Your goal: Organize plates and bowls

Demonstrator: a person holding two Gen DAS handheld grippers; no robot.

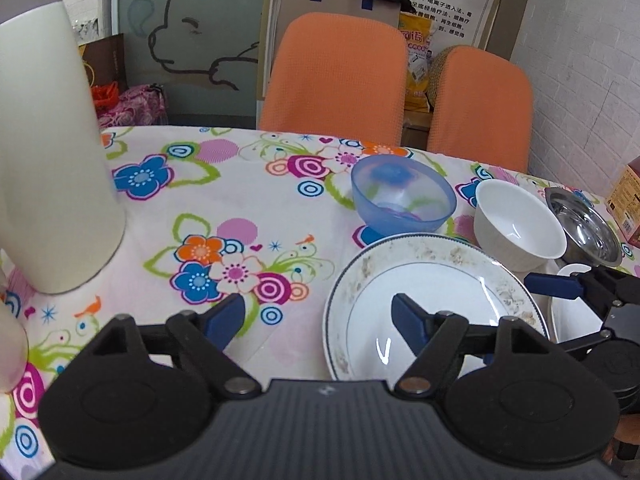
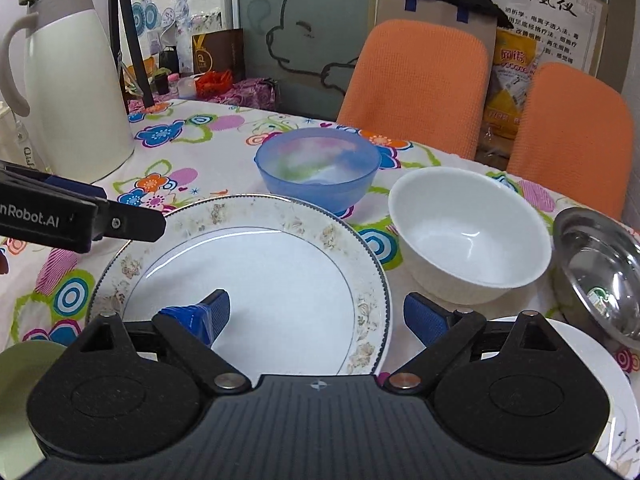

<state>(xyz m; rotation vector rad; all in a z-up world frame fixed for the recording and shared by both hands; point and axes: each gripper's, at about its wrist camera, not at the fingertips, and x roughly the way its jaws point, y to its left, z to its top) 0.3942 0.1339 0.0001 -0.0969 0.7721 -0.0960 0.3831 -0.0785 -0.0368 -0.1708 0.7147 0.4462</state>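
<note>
A large white plate [image 1: 432, 304] with a faded floral rim lies on the flowered tablecloth. My left gripper [image 1: 318, 322] is open, its right finger over the plate's near left part and its left finger over the cloth. In the right wrist view my right gripper [image 2: 320, 314] is open too, with the plate's [image 2: 260, 272] right rim between its fingers. Behind the plate stand a translucent blue bowl [image 2: 316, 168], a white bowl [image 2: 468, 232] and a steel bowl [image 2: 600, 272]. A second white plate [image 2: 592, 360] lies under my right gripper's right side.
A tall cream thermos jug [image 2: 68, 80] stands at the table's left. Two orange chairs [image 2: 416, 80] are pushed against the far edge. A finger [image 2: 132, 226] of the left gripper reaches in from the left by the plate's rim. A brown box [image 1: 628, 208] sits far right.
</note>
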